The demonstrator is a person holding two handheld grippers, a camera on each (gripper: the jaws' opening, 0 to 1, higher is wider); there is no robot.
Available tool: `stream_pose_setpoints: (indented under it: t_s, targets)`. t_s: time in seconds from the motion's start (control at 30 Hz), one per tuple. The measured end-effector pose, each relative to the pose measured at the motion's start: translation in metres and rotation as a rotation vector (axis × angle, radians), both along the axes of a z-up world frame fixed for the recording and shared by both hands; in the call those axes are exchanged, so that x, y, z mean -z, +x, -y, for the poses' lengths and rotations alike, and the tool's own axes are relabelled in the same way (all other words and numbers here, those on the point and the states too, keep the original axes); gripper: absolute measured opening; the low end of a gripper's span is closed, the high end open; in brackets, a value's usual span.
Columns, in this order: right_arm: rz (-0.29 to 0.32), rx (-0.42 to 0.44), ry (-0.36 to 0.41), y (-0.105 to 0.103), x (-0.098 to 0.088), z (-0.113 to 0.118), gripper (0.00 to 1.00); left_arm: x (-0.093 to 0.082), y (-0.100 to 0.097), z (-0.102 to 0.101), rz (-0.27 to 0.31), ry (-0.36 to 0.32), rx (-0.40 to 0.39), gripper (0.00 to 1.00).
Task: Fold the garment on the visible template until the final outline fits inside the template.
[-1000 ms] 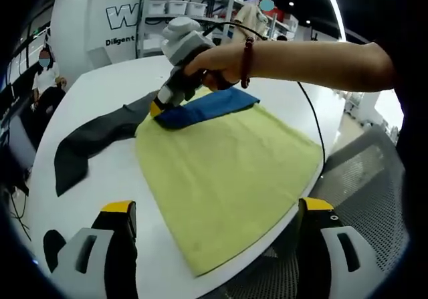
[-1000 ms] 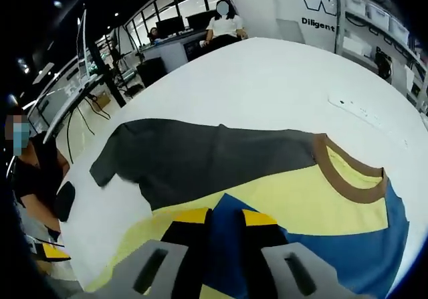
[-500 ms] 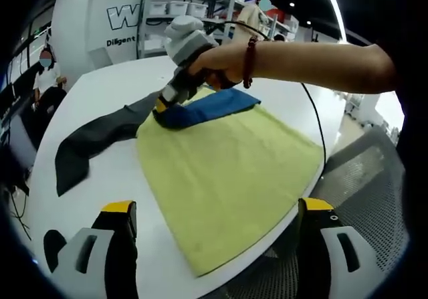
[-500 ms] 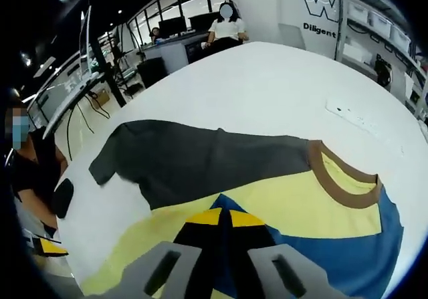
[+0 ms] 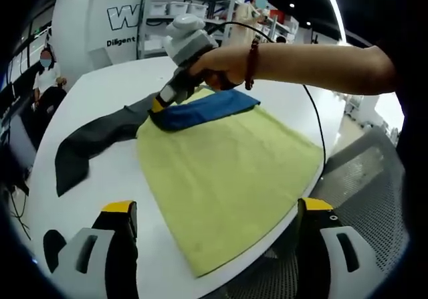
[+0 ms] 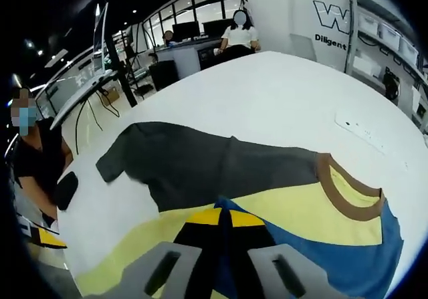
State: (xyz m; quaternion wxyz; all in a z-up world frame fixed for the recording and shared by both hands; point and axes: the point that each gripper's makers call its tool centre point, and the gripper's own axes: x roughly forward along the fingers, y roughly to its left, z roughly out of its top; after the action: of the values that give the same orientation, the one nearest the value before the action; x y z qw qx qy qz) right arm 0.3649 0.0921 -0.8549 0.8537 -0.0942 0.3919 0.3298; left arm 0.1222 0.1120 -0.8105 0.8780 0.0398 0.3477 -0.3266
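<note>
My right claw (image 6: 223, 220) is pinched shut on the blue sleeve (image 5: 200, 109) of the yellow, grey and blue cloth T-shirt (image 5: 227, 172), which lies spread on the round white worktop (image 6: 281, 105). In the left gripper view the sleeve sits folded at 12 o'clock of the yellow body, the grey sleeve (image 6: 194, 165) trailing to 9 o'clock. My left claw (image 5: 217, 245) gapes wide, gripping nothing.

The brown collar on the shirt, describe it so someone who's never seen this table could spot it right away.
On the round white table lies a yellow, grey and blue shirt. At its neck opening, toward the right of the right gripper view, curves the brown collar, the only brown band, between grey sleeve and blue sleeve.
</note>
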Motion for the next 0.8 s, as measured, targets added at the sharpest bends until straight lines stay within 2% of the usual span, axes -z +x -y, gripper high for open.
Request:
stream_pose_setpoints:
  t_s: [0.33, 0.37, 0.5, 0.63, 0.8]
  targets:
    - [0.000, -0.022, 0.012, -0.004, 0.005, -0.002, 0.00, 0.000, 0.000, 0.000, -0.001, -0.001, 0.005, 0.96]
    - [-0.045, -0.008, 0.037, -0.009, 0.008, -0.003, 0.03, 0.000, 0.000, 0.000, -0.001, -0.002, 0.005, 0.96]
    - [-0.039, -0.015, 0.056, -0.010, 0.007, -0.005, 0.07, 0.000, 0.000, 0.000, 0.001, -0.001, 0.003, 0.96]
    - [-0.043, -0.016, 0.087, -0.010, 0.002, -0.006, 0.19, -0.001, 0.001, 0.000, 0.004, -0.002, 0.001, 0.97]
    - [-0.012, -0.011, 0.120, -0.007, -0.011, 0.004, 0.26, -0.002, 0.001, -0.001, 0.008, 0.000, -0.003, 0.97]
